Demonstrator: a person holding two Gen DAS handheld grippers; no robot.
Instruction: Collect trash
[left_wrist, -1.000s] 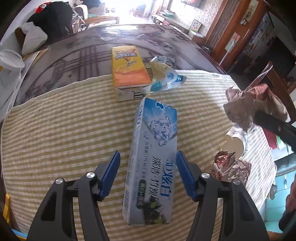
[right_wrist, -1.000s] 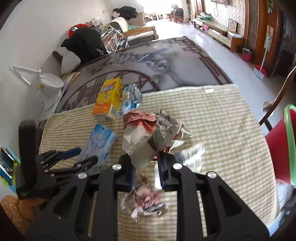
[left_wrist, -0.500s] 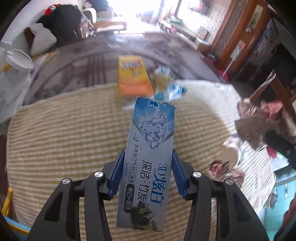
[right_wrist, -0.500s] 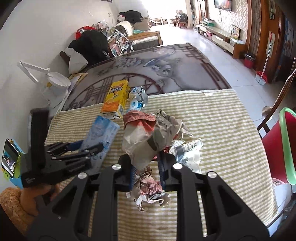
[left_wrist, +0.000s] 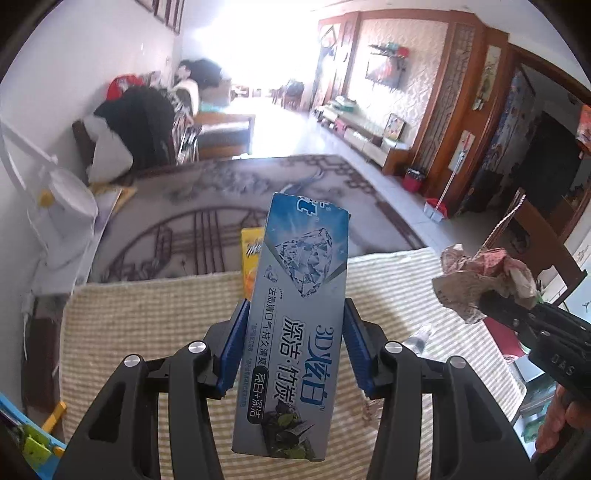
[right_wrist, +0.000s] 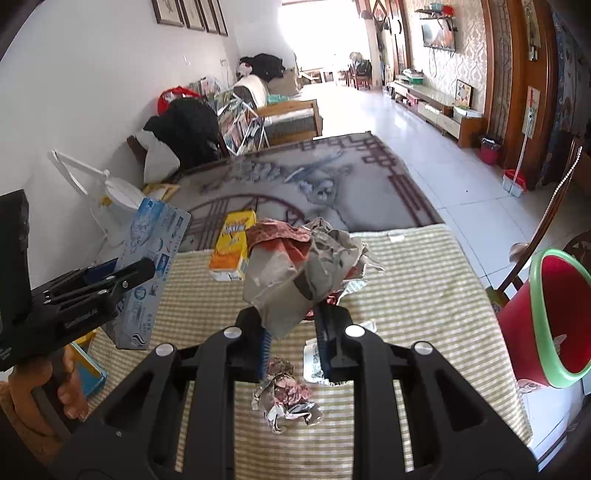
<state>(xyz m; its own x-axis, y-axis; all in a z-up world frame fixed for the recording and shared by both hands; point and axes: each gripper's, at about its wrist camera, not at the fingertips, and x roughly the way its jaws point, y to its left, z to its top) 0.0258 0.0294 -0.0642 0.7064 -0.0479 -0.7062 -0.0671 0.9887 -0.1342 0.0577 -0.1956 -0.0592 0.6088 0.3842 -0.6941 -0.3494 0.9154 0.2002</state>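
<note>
My left gripper (left_wrist: 293, 343) is shut on a blue-grey toothpaste box (left_wrist: 299, 317) and holds it lifted above the striped mat (left_wrist: 147, 325); the box also shows in the right wrist view (right_wrist: 147, 273). My right gripper (right_wrist: 291, 332) is shut on a crumpled paper wad (right_wrist: 295, 273), held above the mat; the wad also shows in the left wrist view (left_wrist: 484, 280). A smaller crumpled paper ball (right_wrist: 286, 400) and a foil wrapper (right_wrist: 314, 365) lie on the mat below the right gripper. A yellow-orange carton (right_wrist: 232, 245) stands at the mat's far edge.
A red bin with a green rim (right_wrist: 554, 317) stands to the right of the table. A wooden chair (right_wrist: 554, 206) is beyond it. A white lamp (right_wrist: 110, 188) stands at the left. A patterned rug (right_wrist: 295, 177) lies beyond the table.
My left gripper closed on the toothpaste box and lifted it off the mat. My right gripper, still holding the paper wad, rose with it.
</note>
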